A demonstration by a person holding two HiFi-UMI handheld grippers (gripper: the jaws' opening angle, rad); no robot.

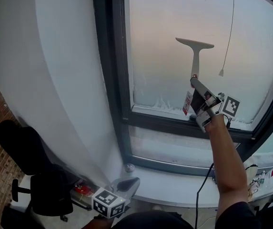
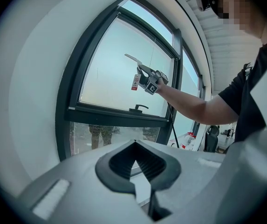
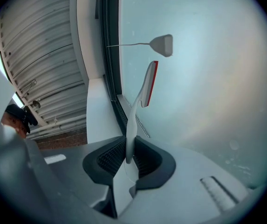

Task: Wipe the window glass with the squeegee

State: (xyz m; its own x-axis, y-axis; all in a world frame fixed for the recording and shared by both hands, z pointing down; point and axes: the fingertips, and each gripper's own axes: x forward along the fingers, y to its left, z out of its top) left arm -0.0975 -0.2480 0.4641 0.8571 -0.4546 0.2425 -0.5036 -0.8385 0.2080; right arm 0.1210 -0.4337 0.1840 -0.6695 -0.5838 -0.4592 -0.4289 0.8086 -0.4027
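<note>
Your right tool [image 3: 126, 157] pinched the thin white squeegee [image 1: 195, 51], its red-edged blade against the glass [image 1: 160, 37]; your left tool [image 2: 140, 174] was pressed together.

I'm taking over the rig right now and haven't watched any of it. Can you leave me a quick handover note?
Right gripper: shut on the squeegee handle, blade up at the window glass, mid-pane.
Left gripper: shut, empty, low by the sill.
Done: cannot tell how much is wiped.
Left: white residue lines the pane's lower edge; probably pull the blade down through it.
</note>
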